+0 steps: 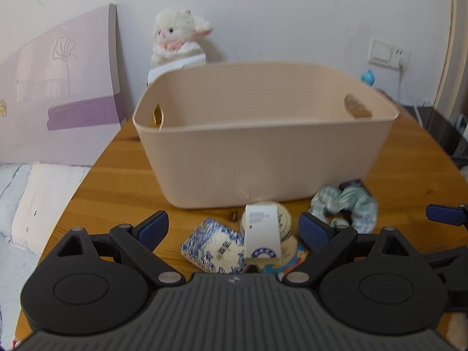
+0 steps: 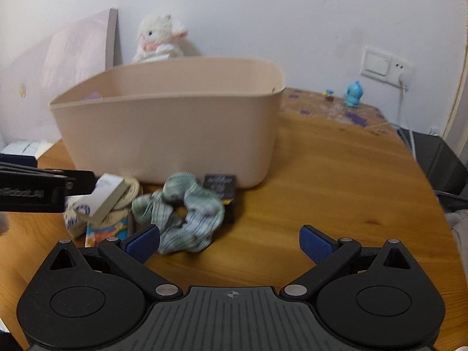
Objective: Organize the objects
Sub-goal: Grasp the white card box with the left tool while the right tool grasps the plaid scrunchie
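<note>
Both my grippers stood wide open over the clutter, nothing yet picked.

My left gripper held nothing, its jaws spread on either side of the small white cardboard box that leaned on a round tin and a blue-patterned square dish. My right gripper was just as open and empty, near the green-and-white striped fabric scrunchie. All lay on the wooden table just before the beige plastic basket. I judged the first pick was at hand: lower, close on the box, lift it over the rim.
</note>
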`<state>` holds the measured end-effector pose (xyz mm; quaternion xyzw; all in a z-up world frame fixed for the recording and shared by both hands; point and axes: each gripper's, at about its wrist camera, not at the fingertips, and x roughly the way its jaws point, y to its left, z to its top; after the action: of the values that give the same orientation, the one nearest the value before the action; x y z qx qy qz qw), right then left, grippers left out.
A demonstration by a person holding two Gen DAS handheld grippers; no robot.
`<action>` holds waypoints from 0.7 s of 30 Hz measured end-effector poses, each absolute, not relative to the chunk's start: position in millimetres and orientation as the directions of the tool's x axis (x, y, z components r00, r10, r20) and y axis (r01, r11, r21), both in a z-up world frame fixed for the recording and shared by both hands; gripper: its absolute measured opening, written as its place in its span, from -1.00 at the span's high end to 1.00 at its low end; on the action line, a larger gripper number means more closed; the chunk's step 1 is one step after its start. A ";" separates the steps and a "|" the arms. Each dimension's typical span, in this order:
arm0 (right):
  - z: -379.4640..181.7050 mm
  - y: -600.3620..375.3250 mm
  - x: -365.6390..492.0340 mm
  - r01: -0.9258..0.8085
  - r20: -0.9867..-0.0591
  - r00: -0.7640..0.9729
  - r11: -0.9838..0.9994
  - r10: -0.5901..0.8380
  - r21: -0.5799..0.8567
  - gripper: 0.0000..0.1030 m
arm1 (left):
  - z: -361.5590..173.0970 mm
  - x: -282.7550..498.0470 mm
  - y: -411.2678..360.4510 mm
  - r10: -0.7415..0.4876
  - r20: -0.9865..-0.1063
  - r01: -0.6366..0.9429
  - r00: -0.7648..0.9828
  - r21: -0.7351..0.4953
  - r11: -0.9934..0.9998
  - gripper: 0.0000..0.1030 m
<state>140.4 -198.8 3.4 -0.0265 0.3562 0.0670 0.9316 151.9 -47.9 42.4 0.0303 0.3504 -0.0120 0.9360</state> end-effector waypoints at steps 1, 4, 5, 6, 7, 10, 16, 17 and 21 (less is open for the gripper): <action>0.2 -196.4 142.0 -0.147 -0.672 0.732 0.989 0.108 -0.002 -1.00 | 37.7 154.8 -47.8 0.004 -0.668 0.040 0.744 0.051 0.998 -0.86; -9.3 -190.8 148.9 -0.145 -0.686 0.720 0.989 0.107 0.001 -1.00 | 25.8 164.6 -47.7 0.015 -0.703 0.040 0.711 0.061 0.997 -0.86; -12.2 -189.5 151.1 -0.144 -0.691 0.715 0.990 0.109 0.007 -1.00 | 23.4 166.6 -47.7 0.016 -0.709 0.042 0.705 0.065 0.997 -0.86; -14.7 -188.0 153.3 -0.144 -0.694 0.711 0.989 0.114 0.014 -1.00 | 21.9 168.2 -47.4 0.016 -0.712 0.045 0.702 0.066 0.997 -0.86; -16.7 -186.9 155.5 -0.143 -0.697 0.708 0.990 0.116 0.020 -1.00 | 21.1 169.5 -46.8 0.013 -0.713 0.048 0.701 0.065 0.997 -0.86; -20.6 -182.9 160.8 -0.136 -0.698 0.706 0.990 0.120 0.033 -1.00 | 17.1 174.1 -44.9 0.003 -0.724 0.059 0.690 0.060 0.996 -0.86; -25.6 -172.4 164.8 -0.125 -0.686 0.721 0.992 0.096 0.008 -0.64 | 13.9 179.3 -36.3 -0.038 -0.746 0.061 0.665 0.004 0.998 -0.53; -25.5 -171.3 164.1 -0.131 -0.682 0.725 0.991 0.100 0.007 -0.50 | 14.8 178.9 -35.4 -0.036 -0.743 0.057 0.669 0.004 0.998 -0.46; -22.9 -168.9 163.3 -0.147 -0.673 0.730 0.989 0.118 0.014 0.02 | 18.0 175.8 -34.6 -0.060 -0.735 0.077 0.675 -0.011 0.997 0.06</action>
<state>163.3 -168.9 -22.9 -0.0201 0.3603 0.0711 0.9299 175.8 -34.6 18.0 0.0104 0.4011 -0.0374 0.9152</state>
